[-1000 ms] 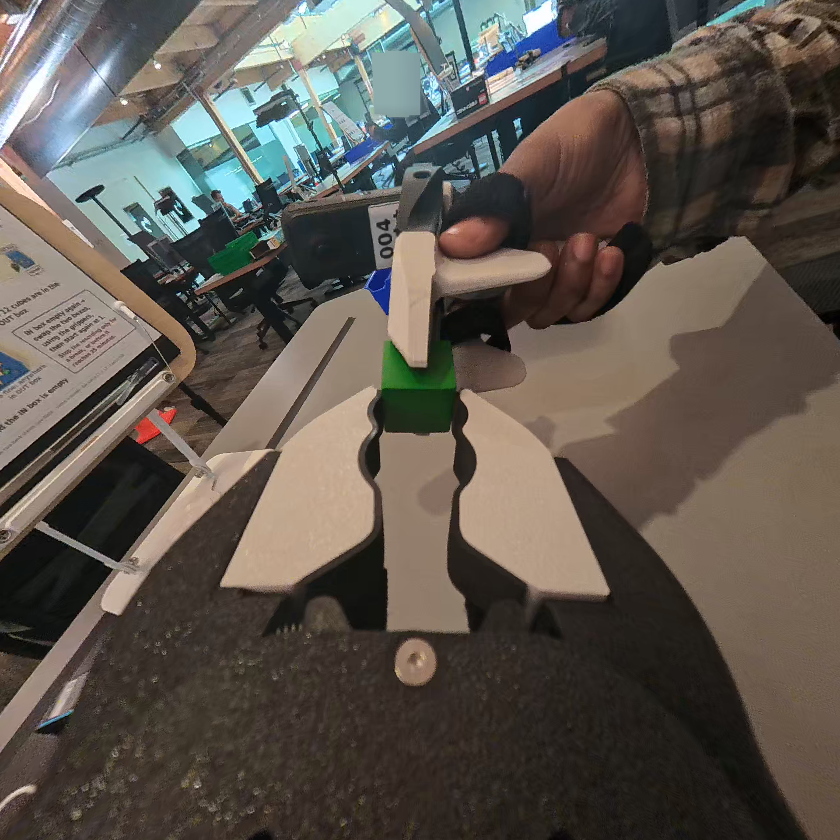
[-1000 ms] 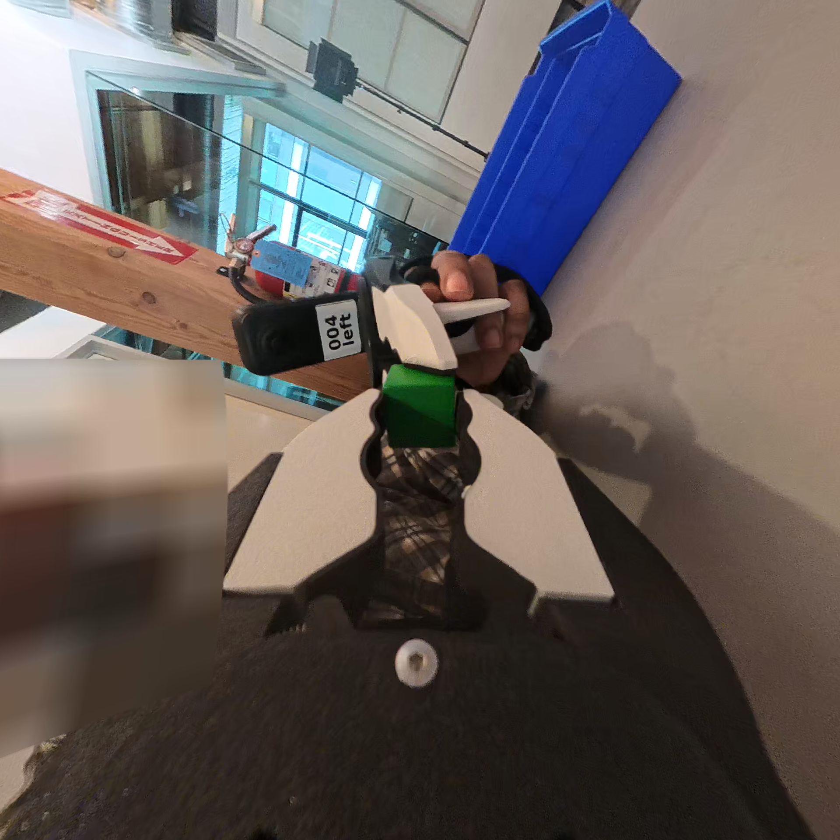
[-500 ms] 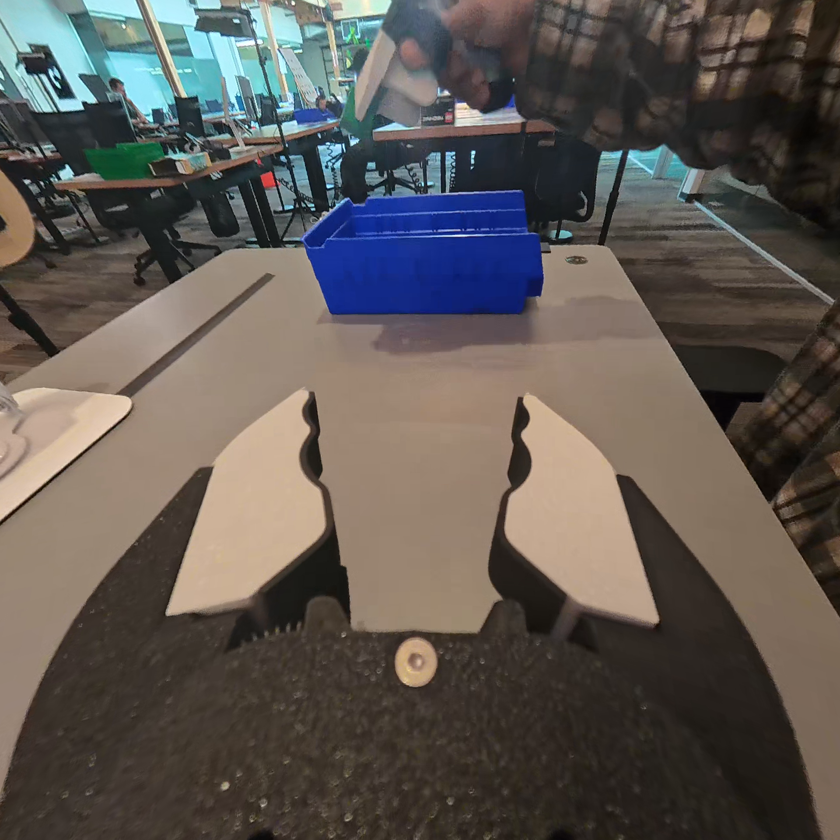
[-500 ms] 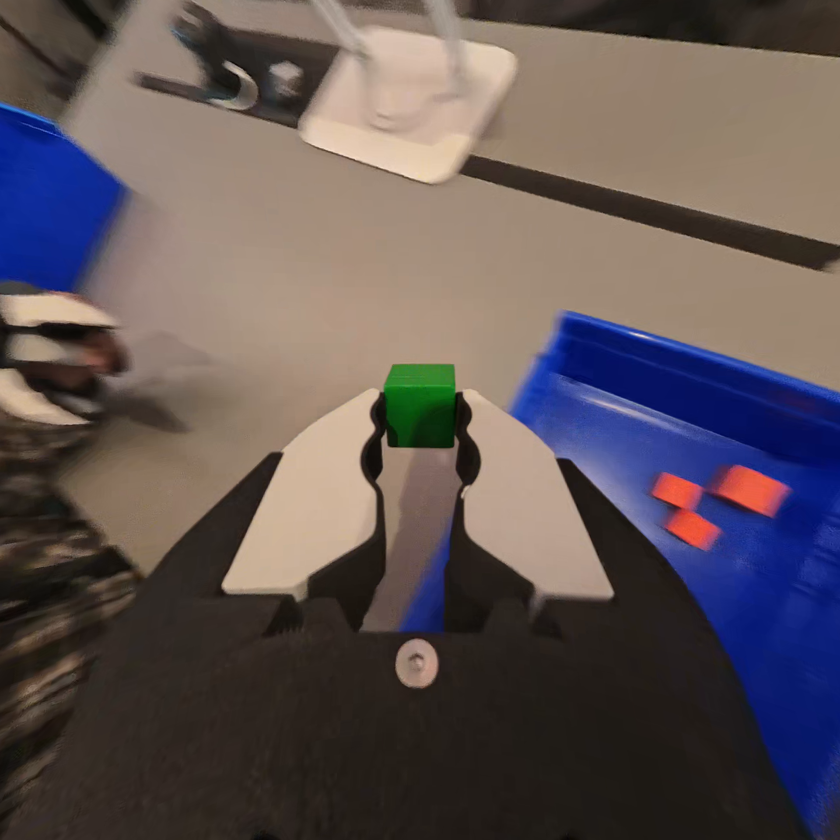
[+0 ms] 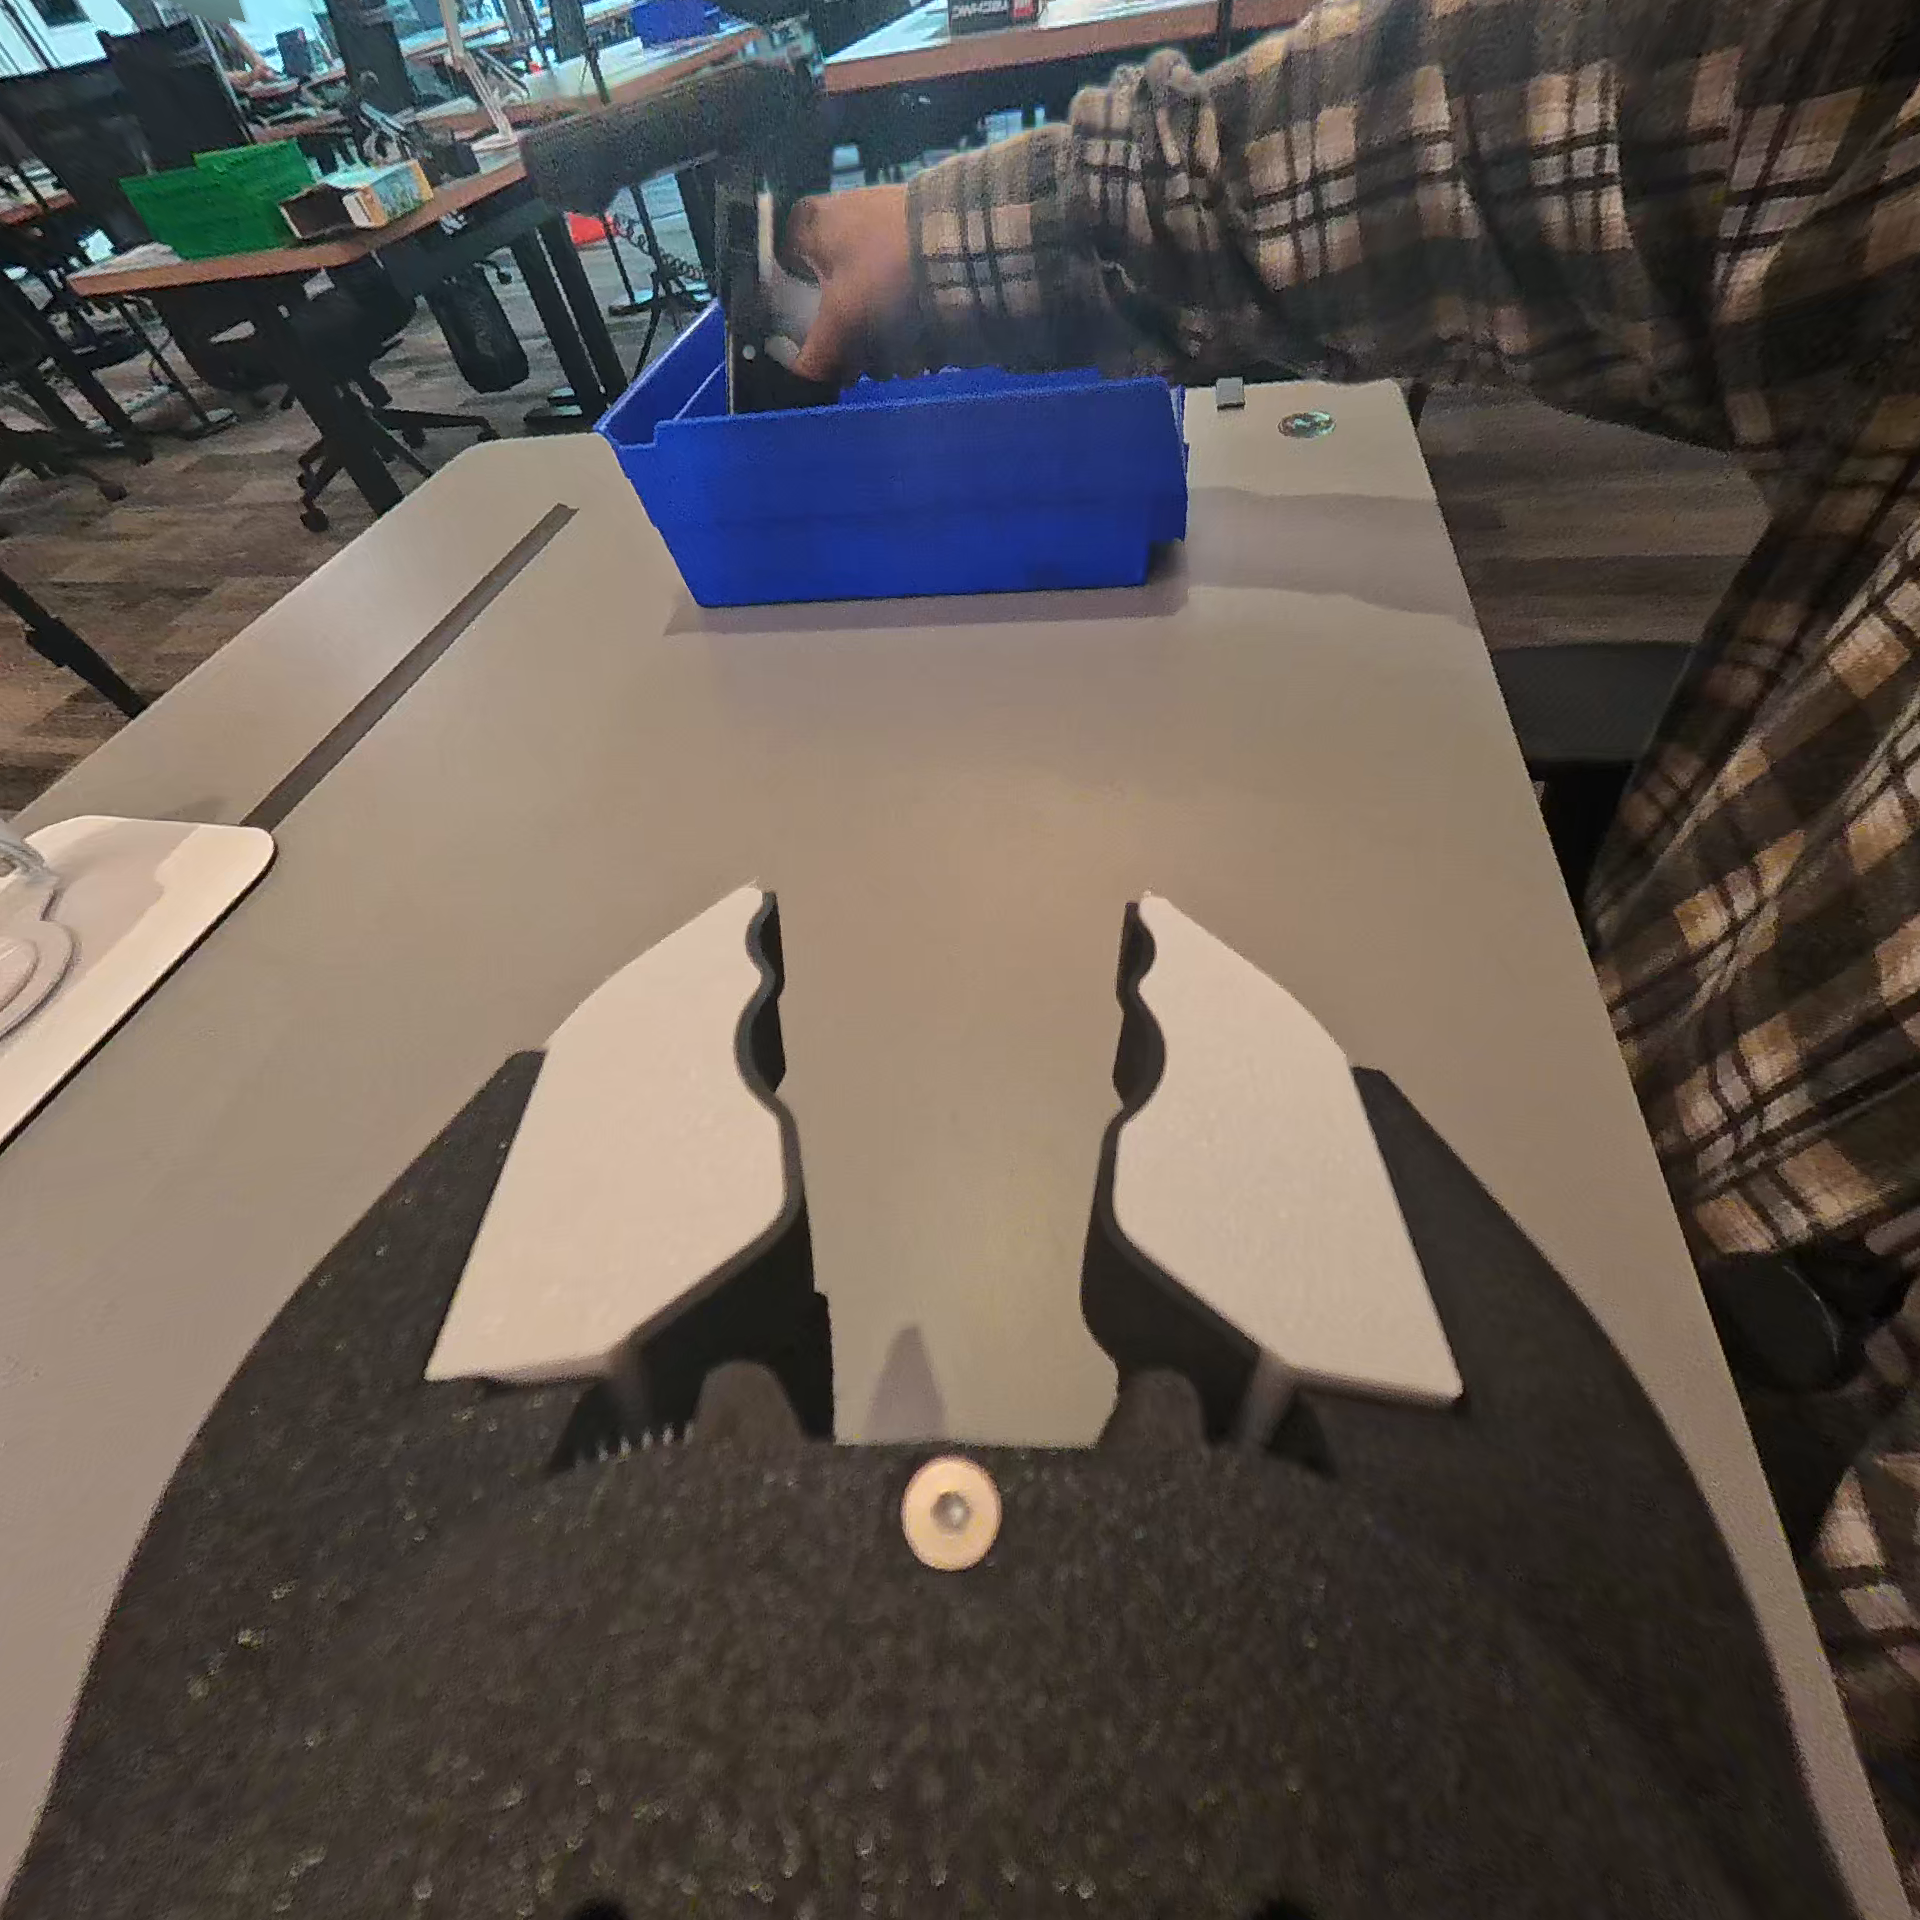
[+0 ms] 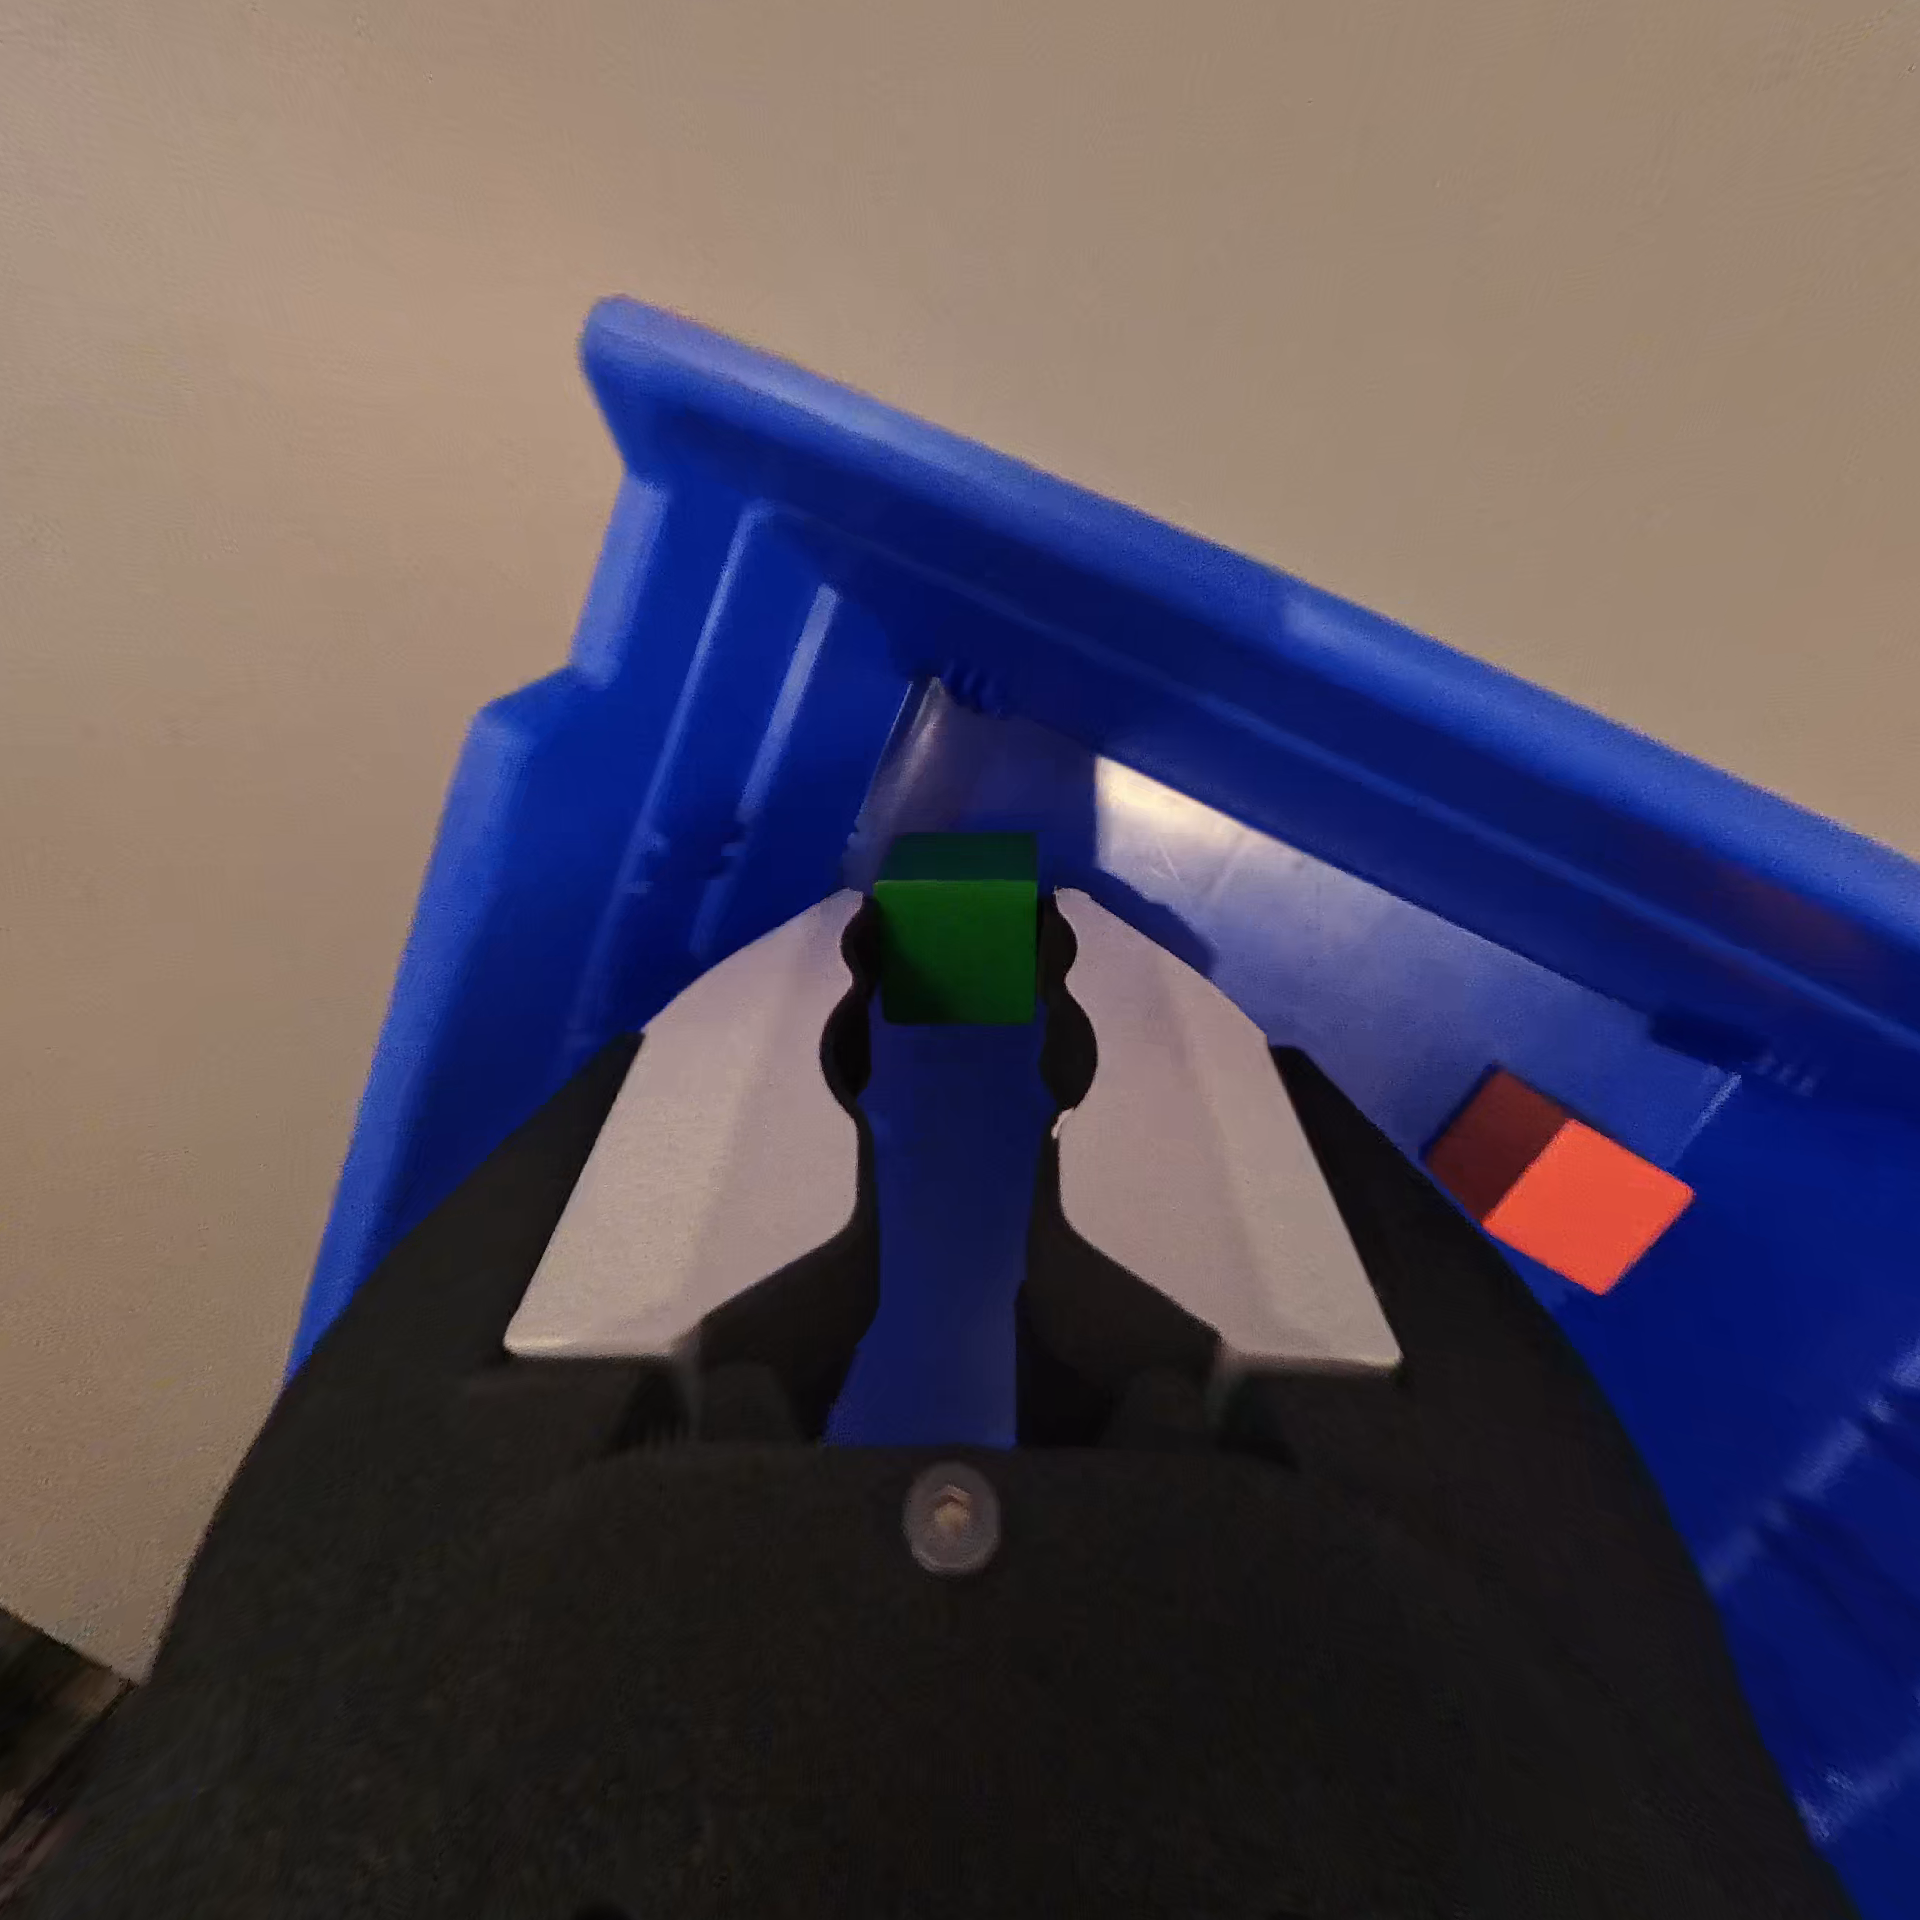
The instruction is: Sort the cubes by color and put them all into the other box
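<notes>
My right gripper [image 6: 956, 940] is clamped on the small green cube [image 6: 956, 951], pinched between the pale fingertips. I have it down inside the blue plastic bin [image 6: 1195, 644], near one corner of the bin's floor; whether the cube touches the floor I cannot tell from this angle. An orange-red cube [image 6: 1558, 1184] lies on the bin floor off to the right, well apart from the green one.

My left gripper [image 5: 951, 914] hovers over the bare grey tabletop [image 5: 935, 748] with its jaws spread wide and nothing between them. Ahead of it the bin sits near the far end of the table, and a plaid-sleeved arm [image 5: 1403, 187] reaches into it. A white flat base plate [image 5: 125, 914] lies at the left edge.
</notes>
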Available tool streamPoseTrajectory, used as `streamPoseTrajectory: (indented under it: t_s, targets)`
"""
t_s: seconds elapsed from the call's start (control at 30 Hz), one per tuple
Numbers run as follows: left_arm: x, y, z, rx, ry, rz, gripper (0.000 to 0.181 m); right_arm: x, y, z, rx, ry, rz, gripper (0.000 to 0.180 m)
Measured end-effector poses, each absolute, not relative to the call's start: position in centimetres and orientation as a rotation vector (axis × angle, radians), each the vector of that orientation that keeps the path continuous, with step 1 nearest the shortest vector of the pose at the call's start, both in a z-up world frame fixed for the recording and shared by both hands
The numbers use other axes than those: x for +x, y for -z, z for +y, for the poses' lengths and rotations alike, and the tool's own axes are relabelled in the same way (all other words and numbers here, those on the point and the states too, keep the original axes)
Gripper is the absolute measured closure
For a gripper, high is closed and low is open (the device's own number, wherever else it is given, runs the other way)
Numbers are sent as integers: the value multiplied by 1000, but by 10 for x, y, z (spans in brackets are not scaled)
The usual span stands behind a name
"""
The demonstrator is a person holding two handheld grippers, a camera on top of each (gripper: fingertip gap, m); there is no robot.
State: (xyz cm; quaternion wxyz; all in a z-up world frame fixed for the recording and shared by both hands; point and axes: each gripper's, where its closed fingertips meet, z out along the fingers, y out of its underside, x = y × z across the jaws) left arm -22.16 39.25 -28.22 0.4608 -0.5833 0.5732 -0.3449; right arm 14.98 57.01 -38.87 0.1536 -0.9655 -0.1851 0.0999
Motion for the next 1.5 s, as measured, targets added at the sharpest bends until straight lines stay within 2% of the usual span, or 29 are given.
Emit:
streamPoseTrajectory:
  t_s: [0.07,0.17,0.23,0.33,0.5,0.63,0.8,1.07,1.27,1.43,1.5]
  targets:
    - [-226,283,392,-1448,834,1406,119,152,396,574,-2774,-250,-539,150]
    - [-236,281,395,-1465,818,1384,119,157,393,578,-2756,-223,-529,133]
    - [-247,278,397,-1473,792,1371,119,163,378,576,-2733,-209,-520,130]
    - [-275,267,406,-1495,725,1333,120,171,329,568,-2662,-208,-485,130]
    - [-371,236,446,-1619,473,1214,120,134,210,534,-2384,-322,-540,132]
    - [-484,222,484,-1821,195,1153,119,63,173,490,-2227,-376,-726,127]
    - [-589,241,522,-2047,5,1185,119,-46,198,445,-2093,-561,-974,123]
    - [-628,324,567,-2200,57,1372,124,-173,249,418,-1958,-908,-1089,123]
    - [-634,382,592,-2291,64,1437,127,-210,273,413,-2029,-1008,-1079,123]
    - [-634,401,603,-2299,38,1478,129,-222,281,410,-2090,-1005,-1113,123]
    - [-633,403,605,-2309,56,1473,146,-225,283,410,-2104,-980,-1132,123]
